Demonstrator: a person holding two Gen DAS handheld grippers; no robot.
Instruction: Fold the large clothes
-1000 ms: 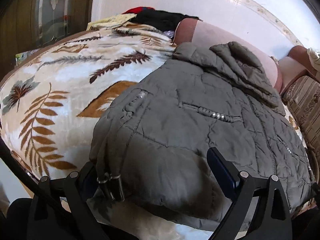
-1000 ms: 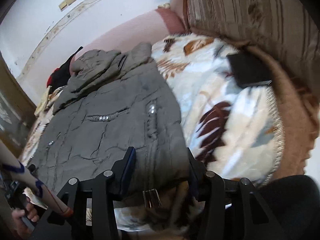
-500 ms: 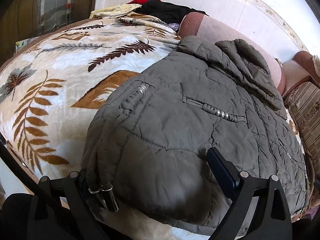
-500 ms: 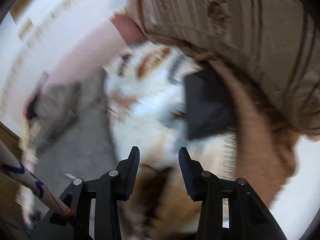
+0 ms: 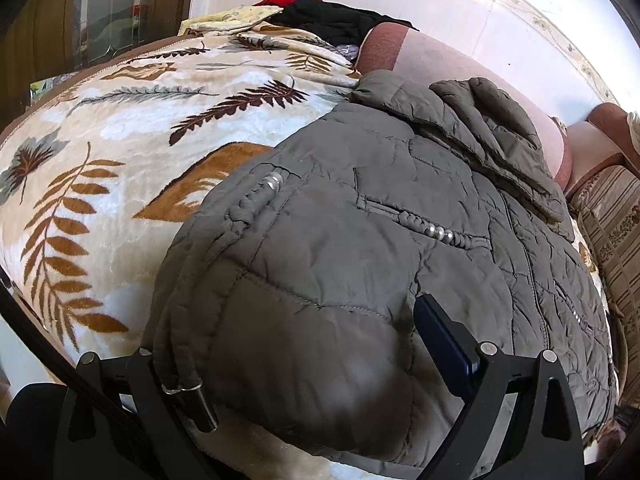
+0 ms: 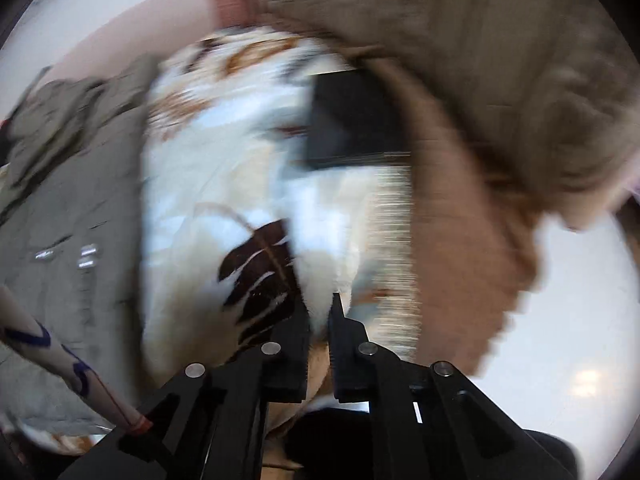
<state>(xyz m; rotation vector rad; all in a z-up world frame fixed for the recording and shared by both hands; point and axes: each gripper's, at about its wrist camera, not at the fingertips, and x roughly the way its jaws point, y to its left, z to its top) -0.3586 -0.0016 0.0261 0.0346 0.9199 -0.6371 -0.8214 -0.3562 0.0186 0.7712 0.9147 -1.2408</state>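
Left wrist view: the left gripper (image 5: 312, 368) sits at the bottom of the frame, its jaws spread wide around the near hem of a grey quilted jacket (image 5: 380, 240). The right finger (image 5: 444, 340), with its blue pad, lies against the padded cloth; the left finger is mostly hidden behind the jacket's edge, so whether the pads actually press on the cloth cannot be told. A cord with a metal toggle (image 5: 196, 396) hangs from the hem at lower left. The jacket lies spread over the centre and right of the frame on a bed covered by a leaf-patterned blanket (image 5: 120, 152), its collar toward a pink headboard (image 5: 460, 68) at the top. A heap of other clothes (image 5: 320, 16) sits at the upper middle.

In the blurred right wrist view, the right gripper (image 6: 320, 316) at bottom centre has its jaws brought nearly together, with only a slim gap; nothing is clearly caught between them, and the blanket lies just beyond the tips. The jacket fills the left side of this frame. A flat black object (image 6: 352, 120) rests on the blanket at upper centre.
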